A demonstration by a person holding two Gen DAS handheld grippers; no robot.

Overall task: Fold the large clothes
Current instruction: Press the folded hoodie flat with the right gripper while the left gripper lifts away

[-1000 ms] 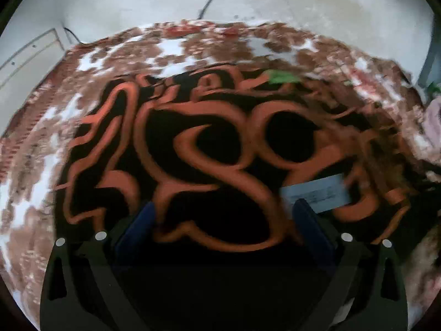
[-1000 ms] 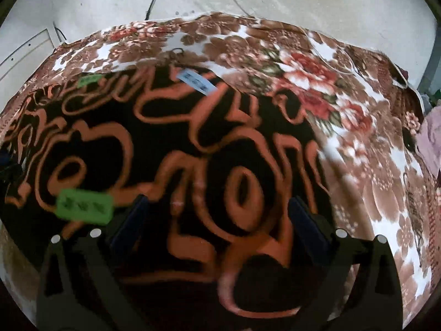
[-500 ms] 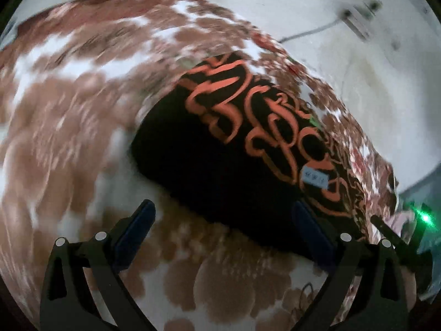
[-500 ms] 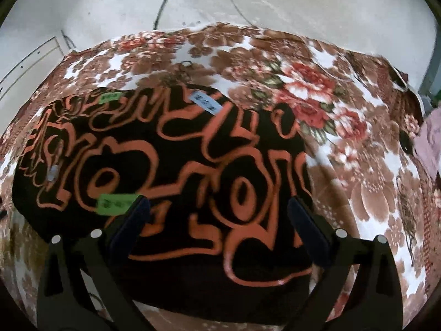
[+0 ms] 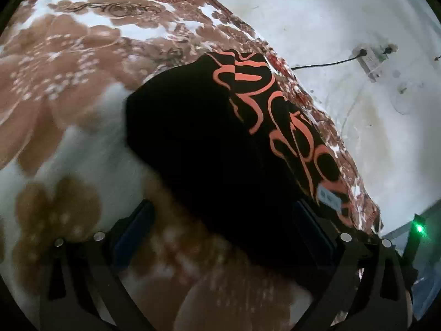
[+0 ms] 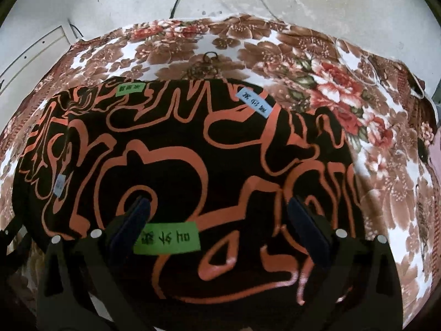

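1. Labels: the black cloth garment with orange swirl print (image 6: 193, 149) carries four tags in your right wrist view. A large green paper tag (image 6: 166, 237) lies nearest your right gripper (image 6: 219, 222), with dark handwritten characters that I cannot read with confidence. A small green tag (image 6: 130, 87) sits at the far edge, a pale blue tag (image 6: 255, 102) with dark writing lies right of it, and a blurred blue tag (image 6: 59, 184) lies at the left.
2. Location: the garment lies folded into a compact block on the brown-and-white floral plush blanket (image 6: 317, 55), left of the blanket's red rose motif.
3. Left view: the garment (image 5: 220, 151) shows a plain black face beside its printed face; one pale tag (image 5: 329, 198) is unreadable.
4. Grippers: your right gripper's blue-padded jaws stand apart above the cloth, gripping nothing. Your left gripper (image 5: 224, 227) also stands spread, its right finger at the garment's edge, with no cloth pinched.
5. Edges and room: bare blanket (image 5: 69, 82) lies open to the left of the garment. Beyond the blanket's far edge is a pale stained floor (image 5: 358, 13) with a black cable (image 5: 322, 64) running to a socket block.
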